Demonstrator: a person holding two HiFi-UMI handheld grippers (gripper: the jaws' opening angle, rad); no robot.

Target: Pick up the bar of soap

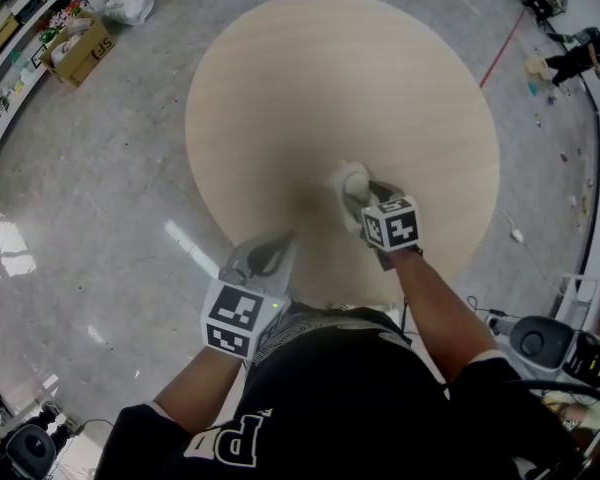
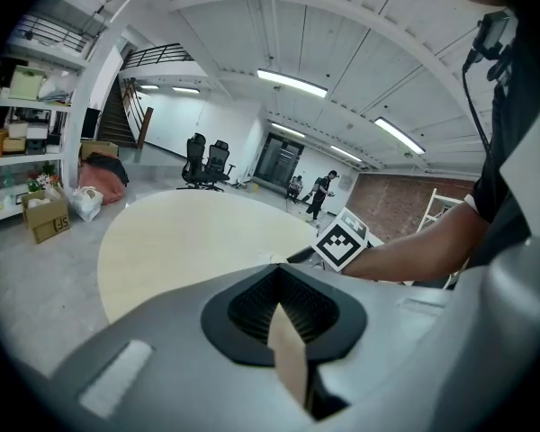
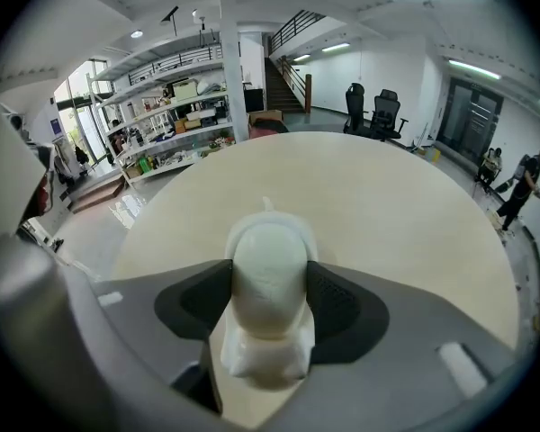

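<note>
Over the near edge of the round pale wooden table (image 1: 330, 78), the grey left gripper (image 1: 278, 243) hovers with jaws together, holding nothing. Further in, toward the table's middle, the right gripper (image 1: 365, 196) has its jaws spread wide, straddling the whitish oval bar of soap (image 3: 268, 273).

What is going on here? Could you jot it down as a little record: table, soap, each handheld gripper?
Table: round, pale wood
Bar of soap: white, lying on the table
Right gripper: open, jaws either side of the bar of soap
Left gripper: shut, empty, near the table's edge
</note>
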